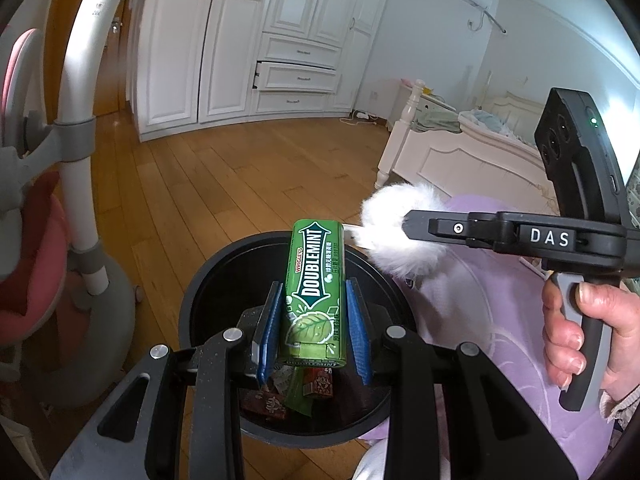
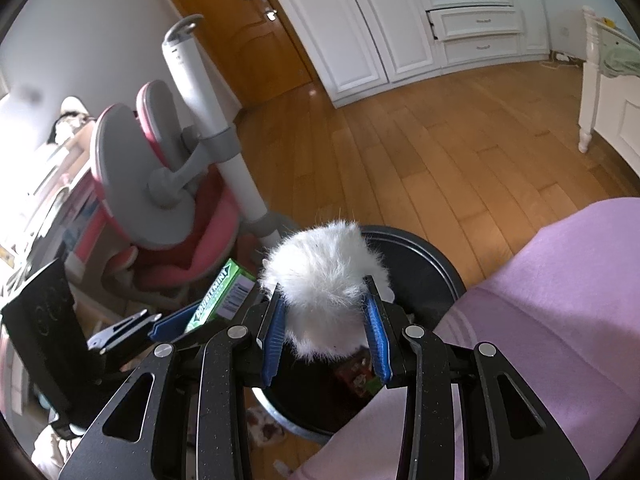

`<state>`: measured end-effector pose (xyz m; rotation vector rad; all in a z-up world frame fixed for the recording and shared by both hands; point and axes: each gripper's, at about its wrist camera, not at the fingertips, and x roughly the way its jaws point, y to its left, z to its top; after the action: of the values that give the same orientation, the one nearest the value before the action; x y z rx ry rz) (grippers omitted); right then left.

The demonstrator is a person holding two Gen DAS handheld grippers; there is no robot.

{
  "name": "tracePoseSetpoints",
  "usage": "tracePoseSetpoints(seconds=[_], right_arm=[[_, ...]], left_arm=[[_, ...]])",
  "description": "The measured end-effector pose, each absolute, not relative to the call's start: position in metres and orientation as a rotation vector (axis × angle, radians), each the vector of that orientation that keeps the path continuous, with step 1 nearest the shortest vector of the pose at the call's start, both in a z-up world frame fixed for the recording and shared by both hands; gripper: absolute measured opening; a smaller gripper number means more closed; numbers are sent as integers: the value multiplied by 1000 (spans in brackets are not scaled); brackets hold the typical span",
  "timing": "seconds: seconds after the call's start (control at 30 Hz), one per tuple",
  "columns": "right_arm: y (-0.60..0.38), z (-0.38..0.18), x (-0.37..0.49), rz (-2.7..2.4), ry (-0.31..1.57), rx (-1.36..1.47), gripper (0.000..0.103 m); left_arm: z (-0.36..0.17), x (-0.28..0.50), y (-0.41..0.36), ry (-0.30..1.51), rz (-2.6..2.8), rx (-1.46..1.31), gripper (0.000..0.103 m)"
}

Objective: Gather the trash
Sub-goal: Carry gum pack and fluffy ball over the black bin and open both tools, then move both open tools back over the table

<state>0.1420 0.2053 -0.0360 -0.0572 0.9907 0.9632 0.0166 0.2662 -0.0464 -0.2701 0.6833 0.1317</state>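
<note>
My left gripper (image 1: 314, 312) is shut on a green Doublemint gum box (image 1: 314, 280) and holds it over the open black trash bin (image 1: 224, 268). Wrappers (image 1: 296, 394) lie at the bin's bottom. My right gripper (image 2: 330, 320) is shut on a white fluffy ball (image 2: 324, 276) and holds it over the bin's rim (image 2: 424, 248). In the left wrist view the right gripper (image 1: 384, 232) comes in from the right with the white ball (image 1: 394, 216) beside the gum box's far end. In the right wrist view the gum box (image 2: 224, 298) shows at the left.
A pink and grey chair (image 2: 168, 208) on a white post stands left of the bin. A lilac bedcover (image 2: 540, 300) lies to the right. White wardrobes (image 1: 260, 40) and a white bed (image 1: 460, 152) stand across the wooden floor (image 1: 240, 172).
</note>
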Motion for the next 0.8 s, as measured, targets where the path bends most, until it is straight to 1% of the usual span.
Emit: tracePoseSetpoints(seconds=[0.23,0.3,0.37,0.43,0.47,0.53,0.6,0.7,0.73,0.77,0.8], right_arm=[[204,-39,144,965,999,-57,37],[203,-38,144,964,996,-52,47],[202,-35,143,966,983,-45,53],[201,-33,142,967,975,-51,54],[199,-32,142,968,974,-50,54],[195,-29,143,971,971,-40,54],[189,-26,142,975,968,-27,54],[178,-21,141,977,964,-3,54],[173,-18,141,978,962,7,54],[168,-16,140,979,957,17,54],[161,-13,139,978,951,27,54]], left_arm=[[-48,20,266,691,135,-269,32],[-47,21,265,696,151,-263,33],[-44,21,266,690,157,-266,34],[-43,21,266,687,160,-264,35],[-41,20,266,686,164,-259,36],[-40,18,266,676,170,-258,50],[-36,14,263,661,168,-259,53],[-30,13,255,651,148,-257,53],[-28,12,251,648,138,-254,54],[-26,12,248,647,131,-251,57],[-24,12,242,641,122,-244,63]])
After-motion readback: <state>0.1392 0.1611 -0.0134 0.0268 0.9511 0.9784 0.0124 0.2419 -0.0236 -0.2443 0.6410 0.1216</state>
